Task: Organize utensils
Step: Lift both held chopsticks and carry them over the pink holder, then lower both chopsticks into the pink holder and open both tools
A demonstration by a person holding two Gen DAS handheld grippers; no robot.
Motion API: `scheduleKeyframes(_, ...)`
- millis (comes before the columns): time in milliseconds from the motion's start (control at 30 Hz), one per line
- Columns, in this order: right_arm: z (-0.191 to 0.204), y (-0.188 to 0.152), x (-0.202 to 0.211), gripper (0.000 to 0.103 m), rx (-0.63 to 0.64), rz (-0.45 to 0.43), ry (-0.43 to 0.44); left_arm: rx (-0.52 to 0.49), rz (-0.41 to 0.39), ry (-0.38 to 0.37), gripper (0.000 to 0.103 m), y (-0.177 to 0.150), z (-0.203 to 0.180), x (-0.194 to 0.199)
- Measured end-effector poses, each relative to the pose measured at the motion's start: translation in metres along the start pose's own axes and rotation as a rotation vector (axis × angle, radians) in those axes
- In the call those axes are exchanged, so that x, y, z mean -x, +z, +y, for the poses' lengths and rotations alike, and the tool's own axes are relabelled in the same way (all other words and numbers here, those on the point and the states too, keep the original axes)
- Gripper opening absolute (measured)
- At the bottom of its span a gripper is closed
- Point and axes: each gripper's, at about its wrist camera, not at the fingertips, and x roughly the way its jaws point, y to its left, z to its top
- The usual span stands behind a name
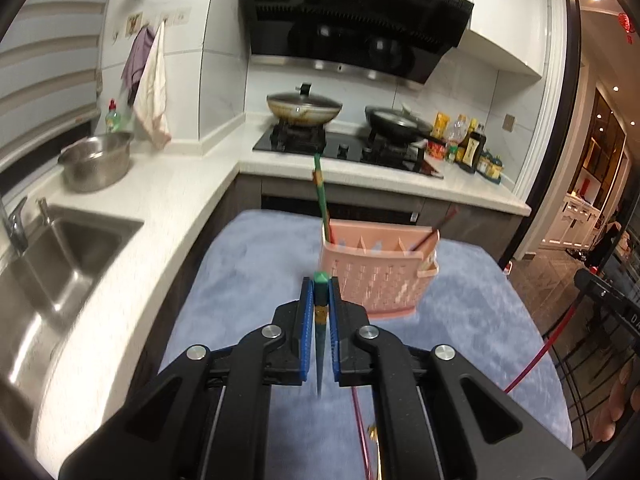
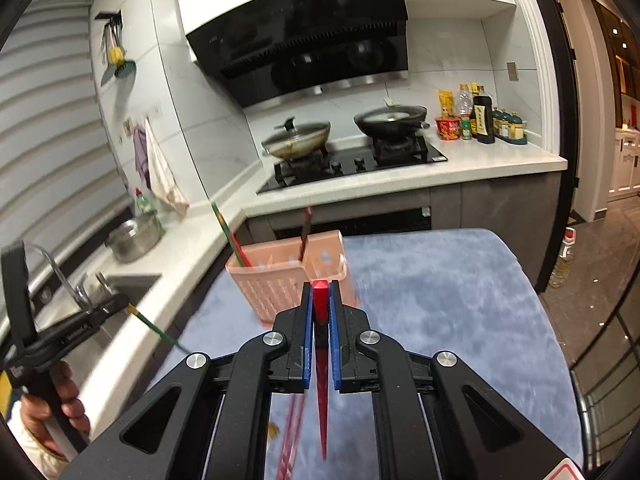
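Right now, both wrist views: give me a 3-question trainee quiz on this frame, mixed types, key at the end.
1. True or false: the left gripper has its jaws shut on a green chopstick.
2. Multiple choice: what does the right gripper hold? A) a spoon B) a red chopstick C) nothing
3. Fill in: the pink utensil basket stands on a ____ cloth, with one green chopstick in the basket at its left end and a dark red one at the right end.

Key: 1 true; 2 B; 3 blue
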Motion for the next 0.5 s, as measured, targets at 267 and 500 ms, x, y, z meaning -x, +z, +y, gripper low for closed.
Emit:
scheduleKeyframes(267,0.004,0.062,-0.021,0.007,-0.061,-0.096,0.087,0.024,-0.124,-0.032,0.007,0.068,-0.005,0.003)
scheduleKeyframes(500,0.010,0.120,-0.047,0.007,-0.115,-0.210,0.138,0.036,-0.267,-0.036,0.007,0.127,-0.016,-0.002)
